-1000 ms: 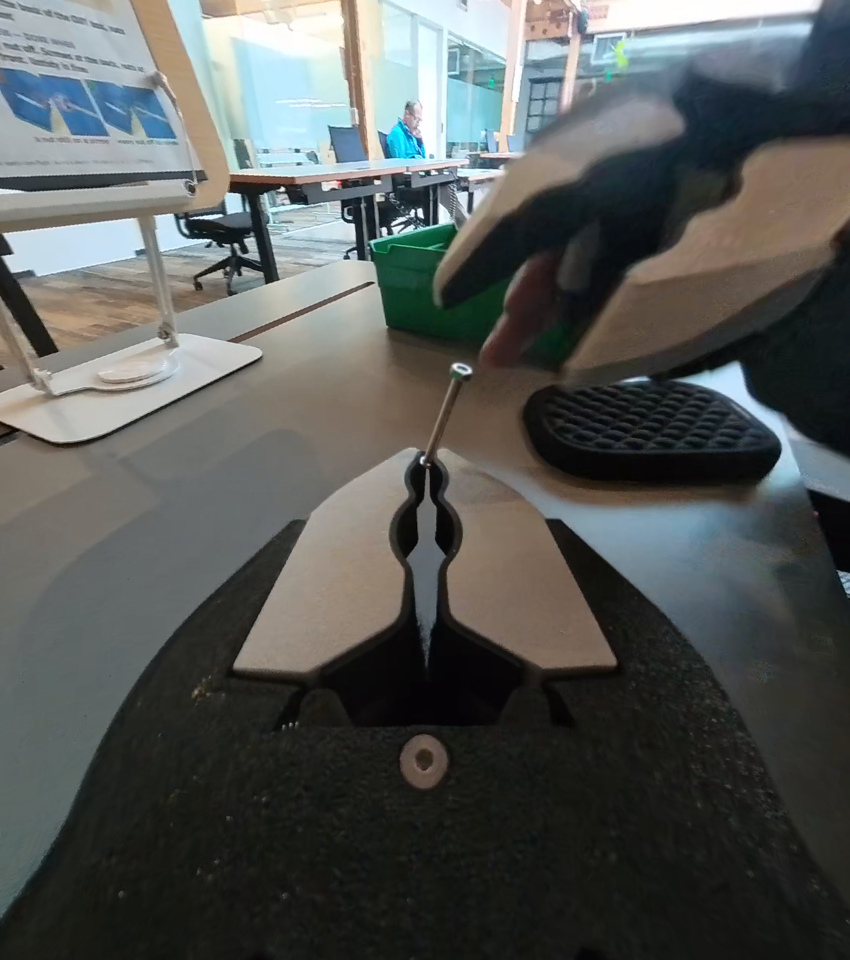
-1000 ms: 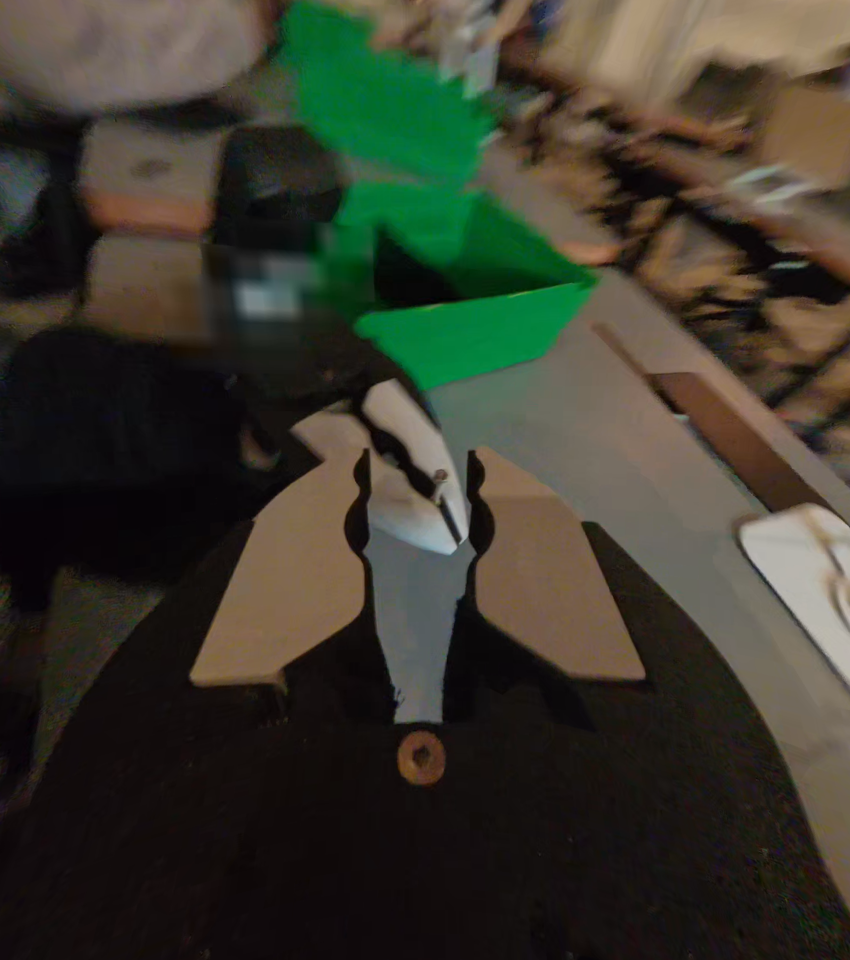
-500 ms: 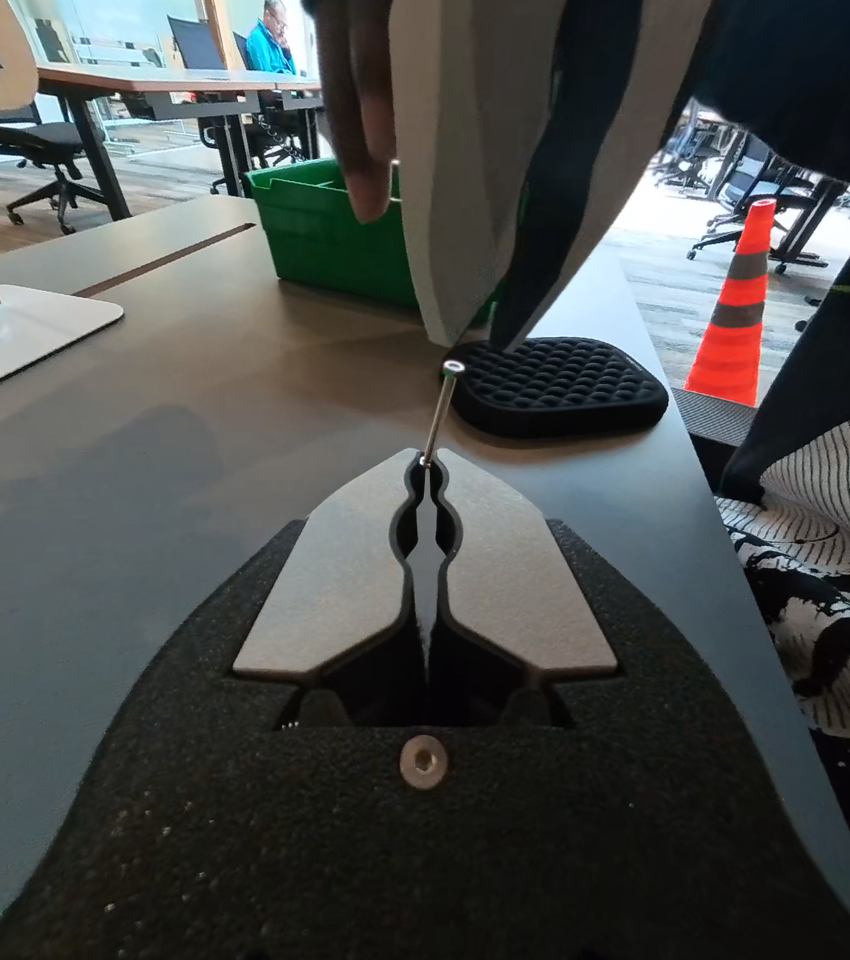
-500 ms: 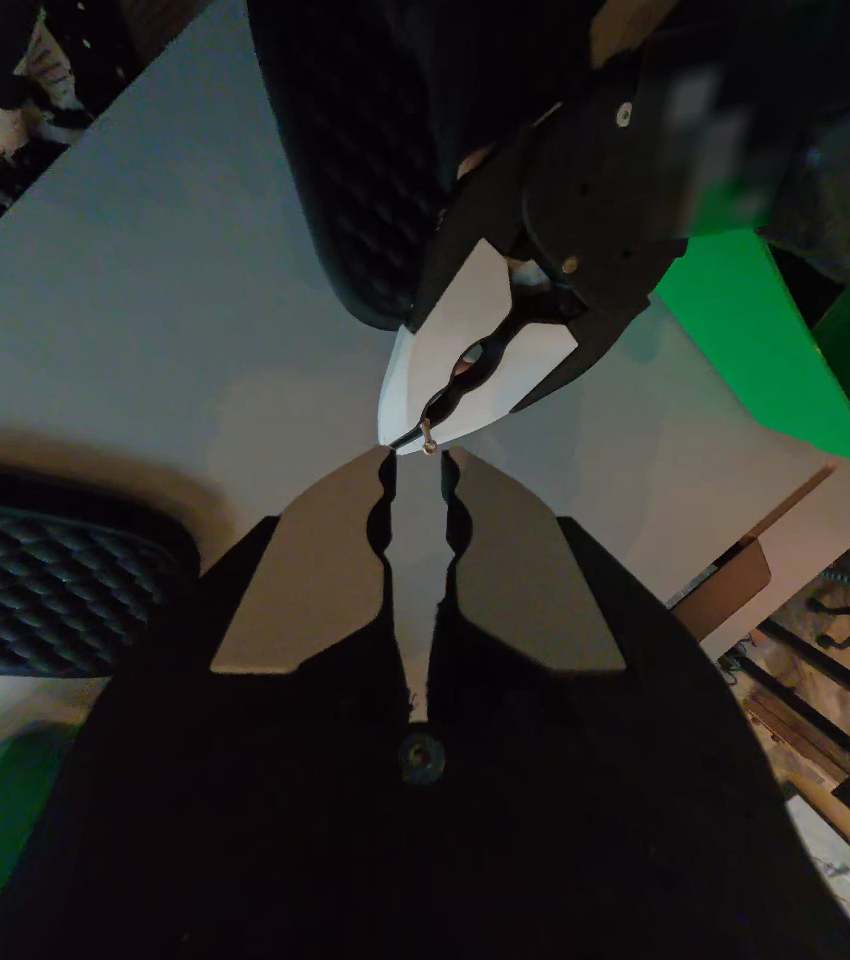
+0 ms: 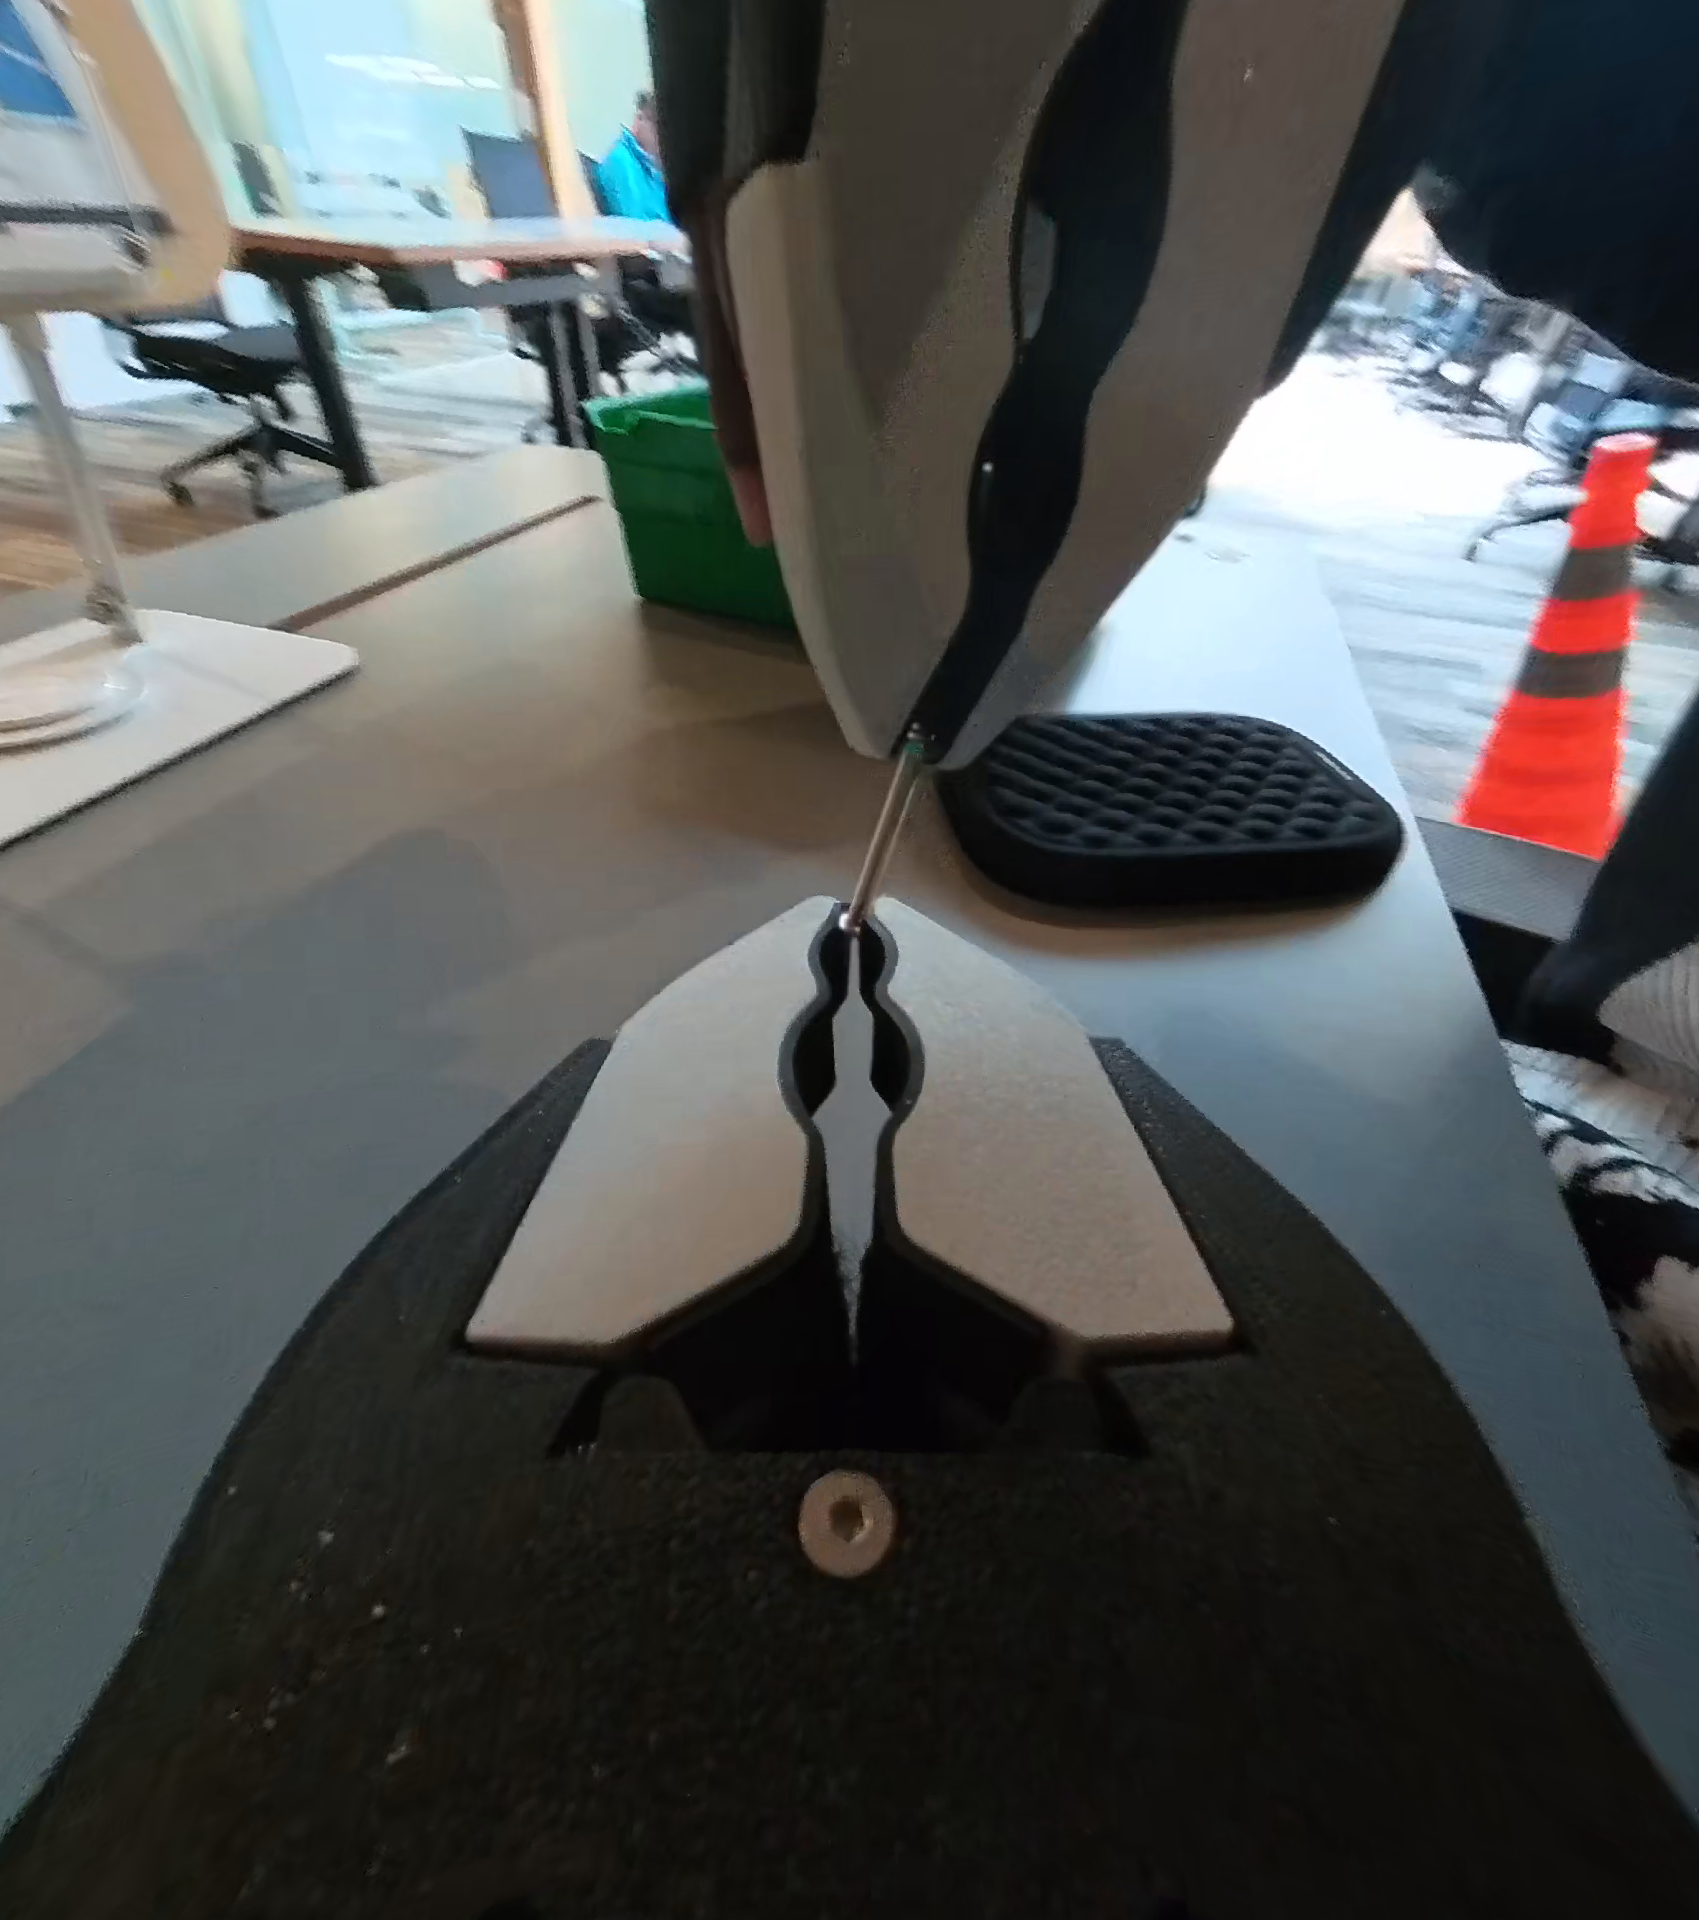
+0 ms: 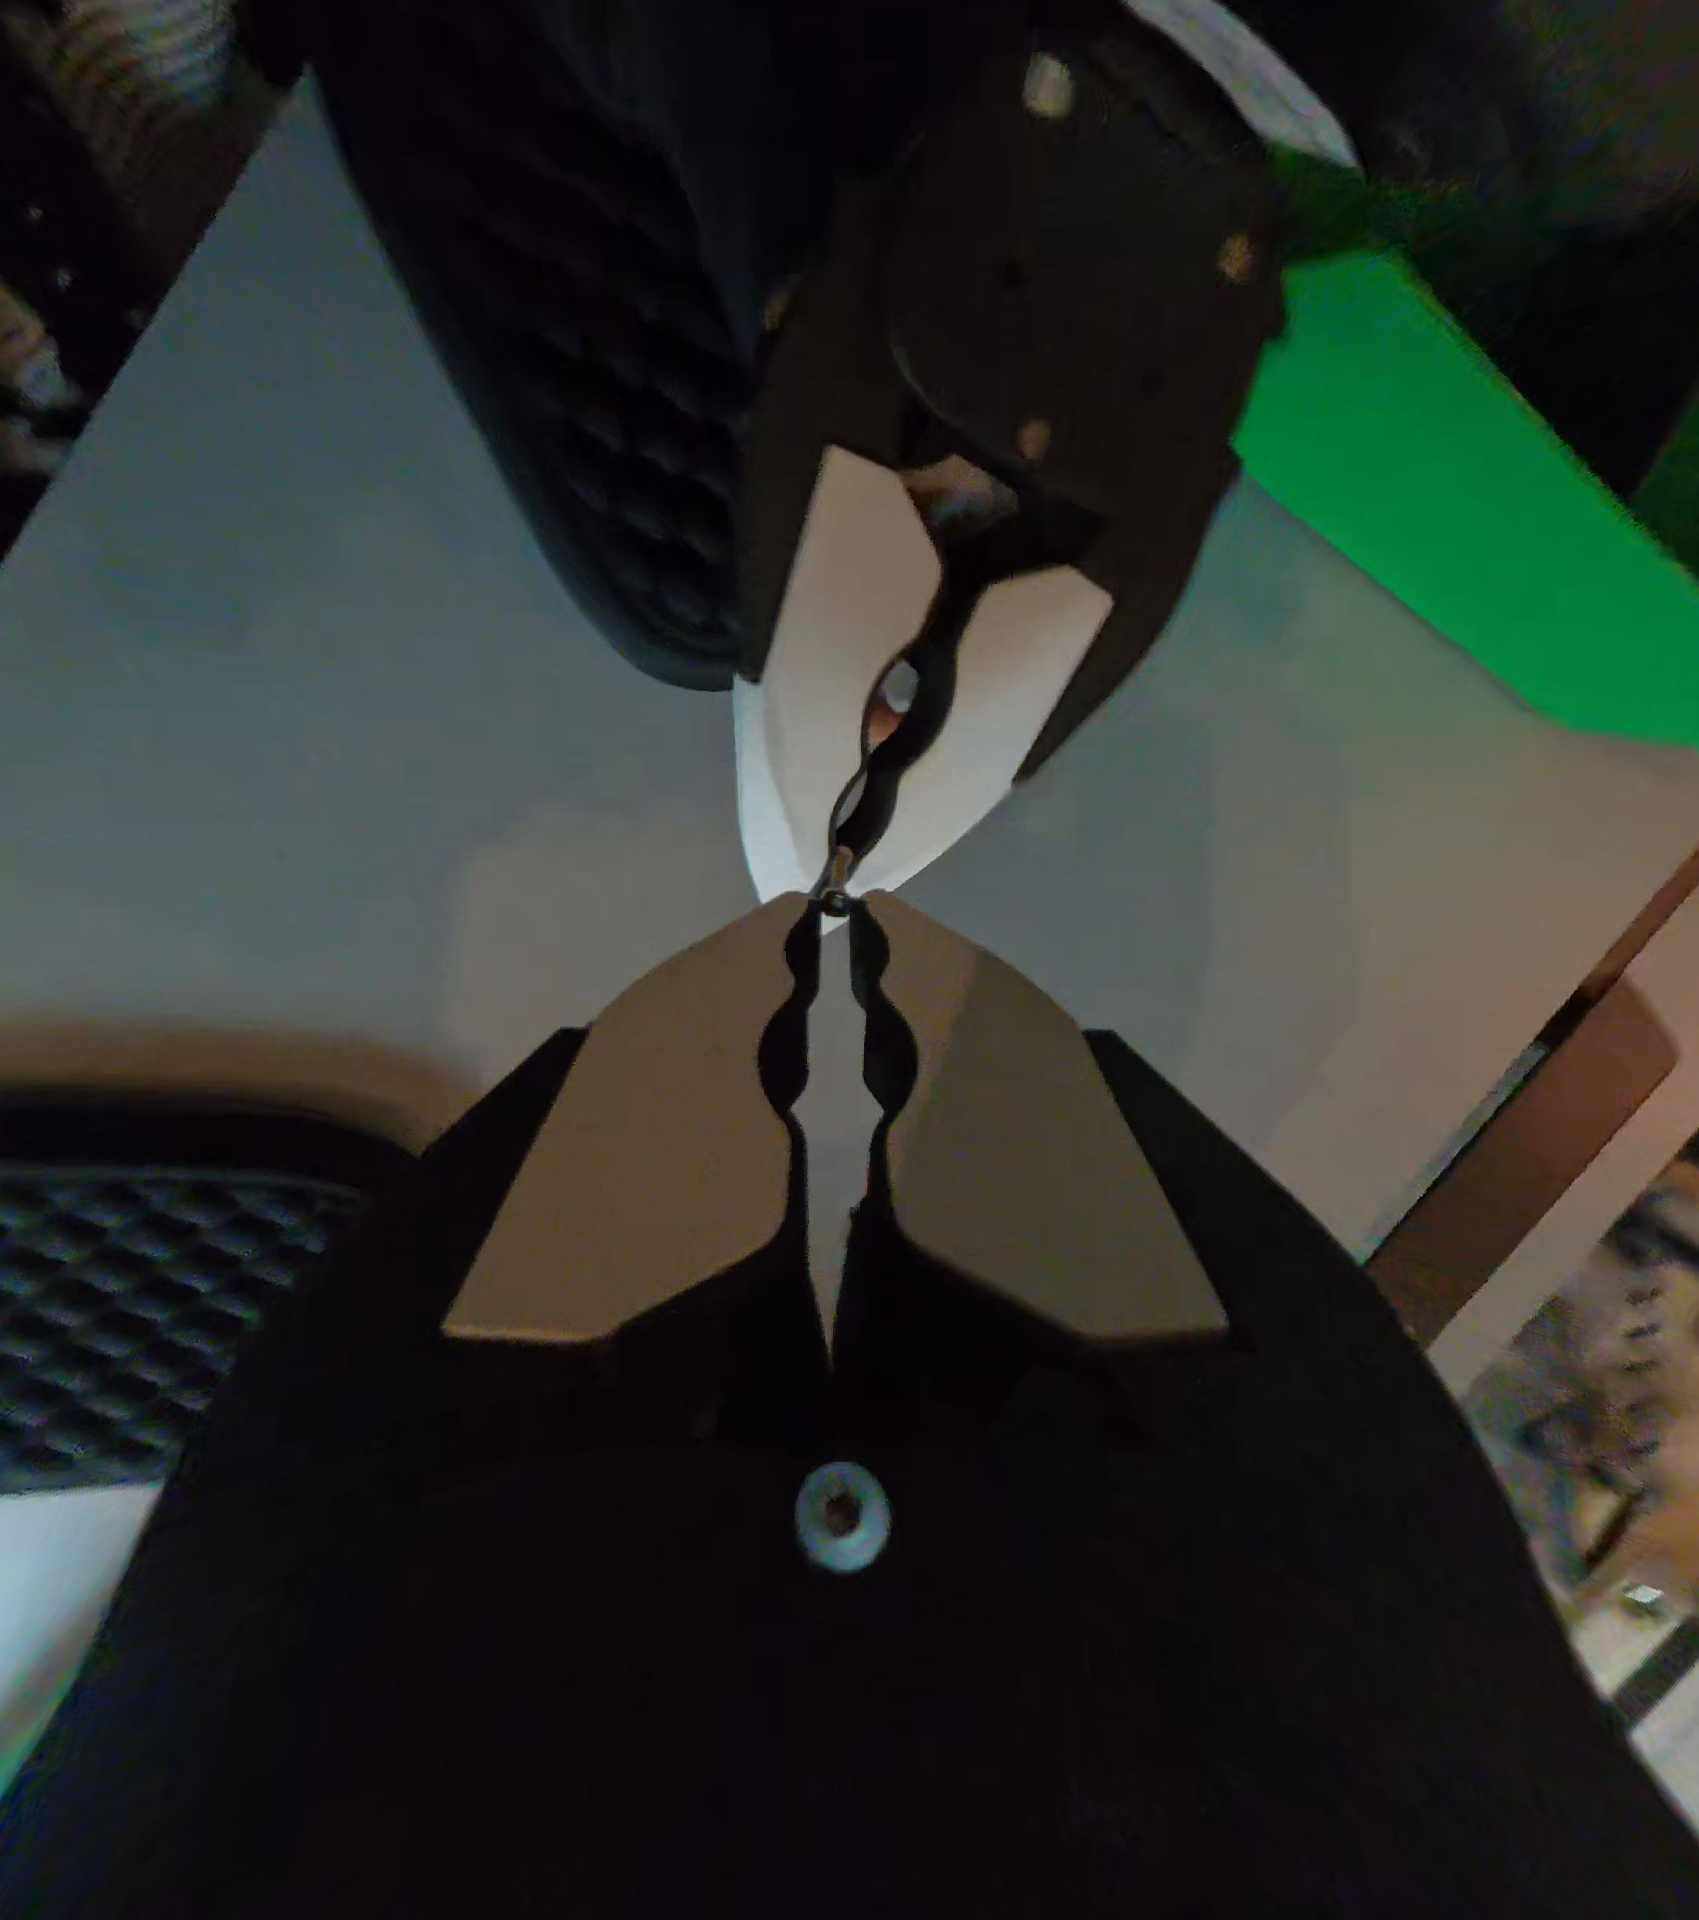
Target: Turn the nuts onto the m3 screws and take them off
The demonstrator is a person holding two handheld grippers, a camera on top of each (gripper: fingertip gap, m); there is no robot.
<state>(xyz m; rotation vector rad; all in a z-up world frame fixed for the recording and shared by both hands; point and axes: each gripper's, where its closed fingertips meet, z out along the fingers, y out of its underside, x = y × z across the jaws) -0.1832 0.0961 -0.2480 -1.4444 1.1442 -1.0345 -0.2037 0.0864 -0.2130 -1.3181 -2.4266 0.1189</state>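
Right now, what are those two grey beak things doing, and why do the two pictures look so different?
They are two hand-held grippers; a person holds one in each hand. Each carries a camera looking along its own jaws, so each picture shows one gripper up close and the other facing it.

The left gripper has its jaws shut on the bottom end of a thin metal screw. The right gripper comes down from above, jaws closed around the small piece at the screw's top end; whether that is a nut is too small to tell.

On the grey table lie a black bumpy mat, a green bin and a white stand.
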